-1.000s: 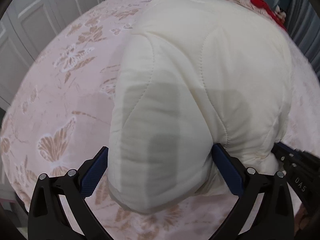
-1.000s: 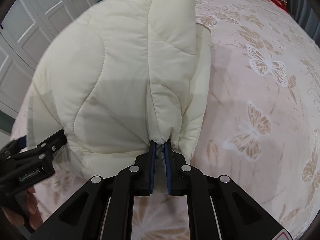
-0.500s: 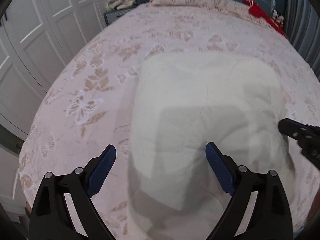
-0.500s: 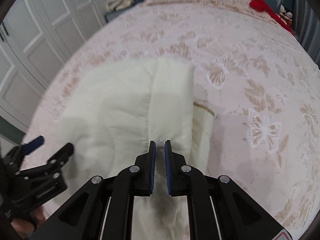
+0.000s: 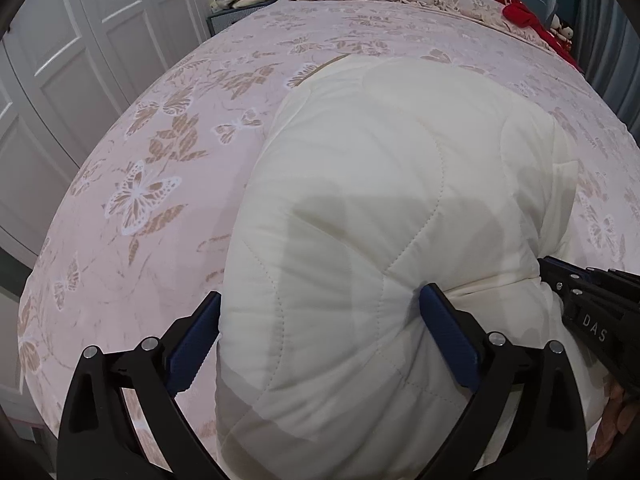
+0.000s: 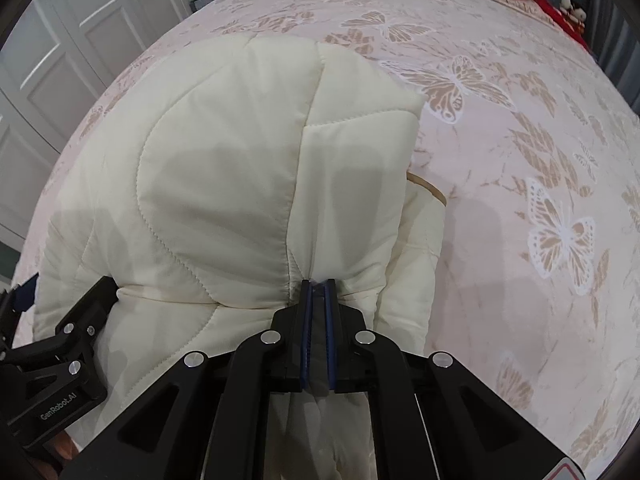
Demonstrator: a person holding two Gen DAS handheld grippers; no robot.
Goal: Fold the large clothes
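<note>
Right gripper (image 6: 318, 282) clamped on cream quilted padded jacket (image 6: 224, 184) (lower centre); left gripper (image 5: 320, 320) opening, wide bunch between.

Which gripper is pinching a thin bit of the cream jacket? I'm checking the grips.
The right gripper, shut on a jacket seam; the left gripper straddles a thick fold, jaws opening.
</note>
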